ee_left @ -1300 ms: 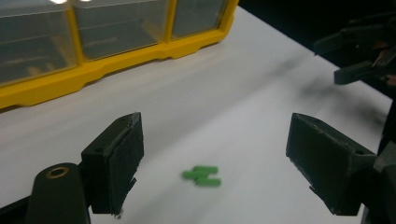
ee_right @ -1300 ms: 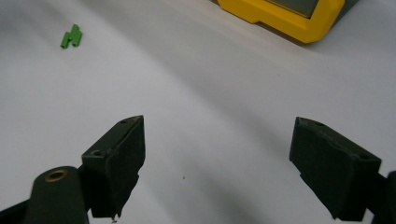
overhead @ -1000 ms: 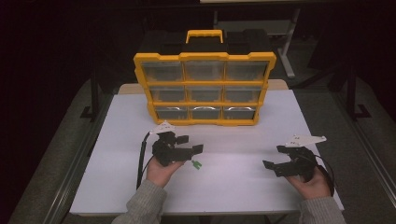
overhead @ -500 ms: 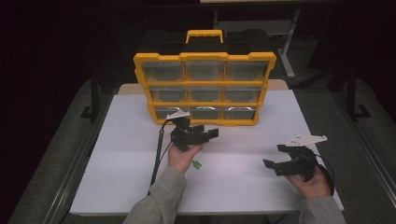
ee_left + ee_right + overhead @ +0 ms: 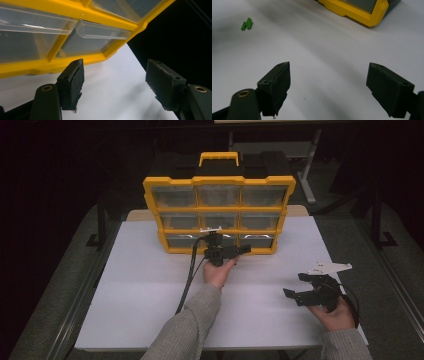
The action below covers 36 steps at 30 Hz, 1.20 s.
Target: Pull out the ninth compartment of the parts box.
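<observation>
Jaws of the right gripper (image 5: 300, 287) stood spread and empty near the table's (image 5: 150, 310) front edge. Farther in, a small green part (image 5: 246, 24) lay loose on the table. Beyond, the left gripper (image 5: 239, 251), its jaws just narrowing yet gripping nothing, neared the bottom-row drawer (image 5: 100, 31) of the yellow organizer (image 5: 220, 182); opening it probably remained.

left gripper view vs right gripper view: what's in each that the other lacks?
Left gripper view: the organizer's clear drawers close up, with the left gripper open just in front of its bottom row. Right gripper view: a small green part lying on the table, with the right gripper open above bare tabletop. Both: the yellow organizer frame and the white table.
</observation>
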Motion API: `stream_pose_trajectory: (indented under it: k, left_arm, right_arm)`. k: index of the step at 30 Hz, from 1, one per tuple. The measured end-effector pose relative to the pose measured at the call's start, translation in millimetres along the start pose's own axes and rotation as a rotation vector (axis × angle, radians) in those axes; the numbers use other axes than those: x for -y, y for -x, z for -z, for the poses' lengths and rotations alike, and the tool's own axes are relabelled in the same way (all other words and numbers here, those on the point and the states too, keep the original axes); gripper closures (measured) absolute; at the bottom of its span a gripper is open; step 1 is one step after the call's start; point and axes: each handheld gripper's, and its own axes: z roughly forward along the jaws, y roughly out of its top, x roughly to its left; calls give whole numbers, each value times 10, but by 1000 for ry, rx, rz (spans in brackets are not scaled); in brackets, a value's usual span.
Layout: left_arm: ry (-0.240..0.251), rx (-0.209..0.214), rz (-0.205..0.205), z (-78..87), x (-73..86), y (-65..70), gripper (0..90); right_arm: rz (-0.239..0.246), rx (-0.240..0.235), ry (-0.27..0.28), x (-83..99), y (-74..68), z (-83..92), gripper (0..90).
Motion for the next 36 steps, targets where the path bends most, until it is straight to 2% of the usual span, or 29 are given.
stream_pose_trajectory:
  k: [3, 5, 7, 12, 15, 18, 20, 23, 26, 28, 36]
  left_arm:
    - [8, -22, -13, -98, -6, 21, 333]
    - [16, -11, 28, -183, -6, 13, 338]
    - [21, -18, 47, -276, -1, 6, 349]
    - [27, -17, 66, -411, 10, 3, 388]
    - [44, -11, 76, -452, 12, -10, 422]
    - [57, 4, 103, -499, 23, -48, 496]
    - [68, 23, 137, -522, 21, -80, 548]
    - [97, 39, 139, -536, 8, -75, 621]
    - [110, 43, 164, -561, 23, -64, 644]
    - [122, 69, 186, -584, 36, -71, 648]
    - [147, 66, 180, -623, 60, -54, 730]
  right_arm:
    - [-3, 1, -1, 14, 13, 0, 190]
    - [-2, 1, -2, 20, 23, 1, 191]
    - [-8, 2, -2, 19, 24, 5, 192]
    - [0, 5, 7, 22, 45, 12, 193]
    - [-3, 9, 5, 27, 53, 17, 193]
    - [-3, 9, 9, 30, 64, 17, 200]
    - [-10, 7, 12, 25, 63, 14, 200]
    - [-4, 7, 11, 21, 66, 14, 202]
    - [-7, 4, 7, 20, 65, 12, 203]
    - [-6, 4, 9, 19, 62, 8, 206]
    - [-7, 1, 11, 26, 68, 7, 213]
